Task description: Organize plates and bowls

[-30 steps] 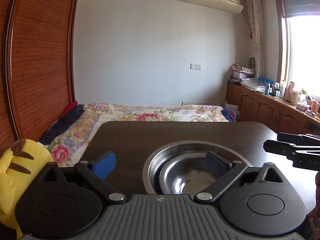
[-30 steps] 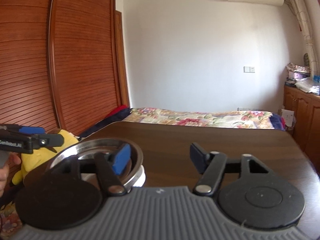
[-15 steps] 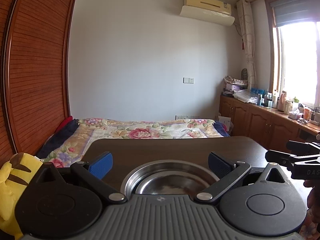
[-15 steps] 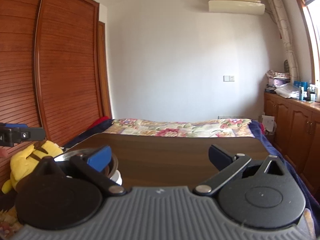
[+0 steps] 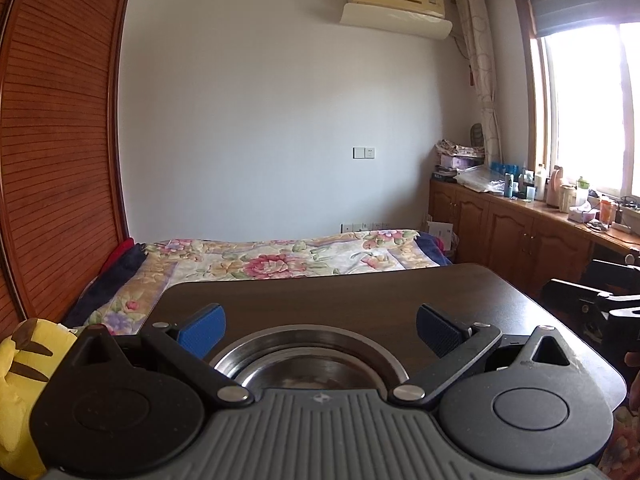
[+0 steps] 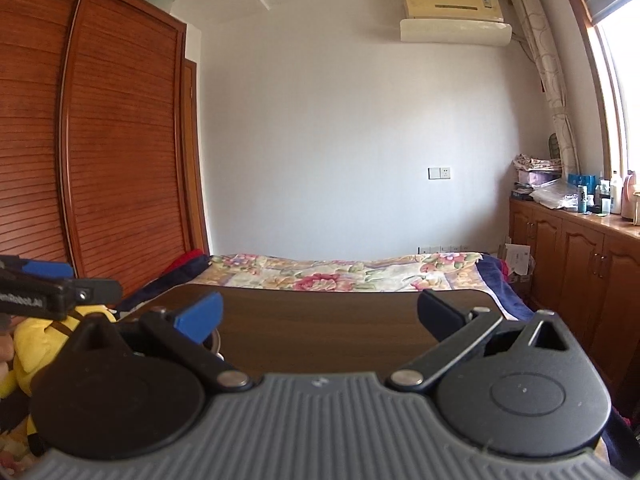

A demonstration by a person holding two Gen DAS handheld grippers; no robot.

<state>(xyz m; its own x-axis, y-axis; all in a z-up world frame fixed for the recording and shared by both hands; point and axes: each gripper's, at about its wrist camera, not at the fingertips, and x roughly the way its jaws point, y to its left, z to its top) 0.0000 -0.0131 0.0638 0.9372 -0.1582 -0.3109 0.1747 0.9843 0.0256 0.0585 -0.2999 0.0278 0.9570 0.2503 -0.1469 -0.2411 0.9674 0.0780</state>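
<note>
Left wrist view: the left gripper (image 5: 320, 326) has its blue-padded fingers (image 5: 204, 326) spread wide, holding nothing. Just below and between them, close under the gripper body, sits a stainless steel bowl (image 5: 280, 350) nested inside a wider steel plate or basin (image 5: 384, 354) on the dark wooden table (image 5: 340, 292); the near half of the stack is hidden by the gripper body. Neither finger touches the rim. Left of the claw a yellow plush toy (image 5: 20, 372) lies off the table edge. To the right, the black tips of the other gripper and a bit of a hand show at the frame edge. Beyond the table lies a bed with a floral quilt (image 5: 280, 256).

Right wrist view: the right gripper (image 6: 320, 318) is also wide apart and empty, over bare table (image 6: 320, 320). Only a sliver of the steel rim (image 6: 216, 342) shows behind its left finger (image 6: 200, 316). Further left are the left gripper's black and blue tip and the plush toy (image 6: 44, 332). A louvred wooden wardrobe (image 6: 100, 140) stands far left.
</note>
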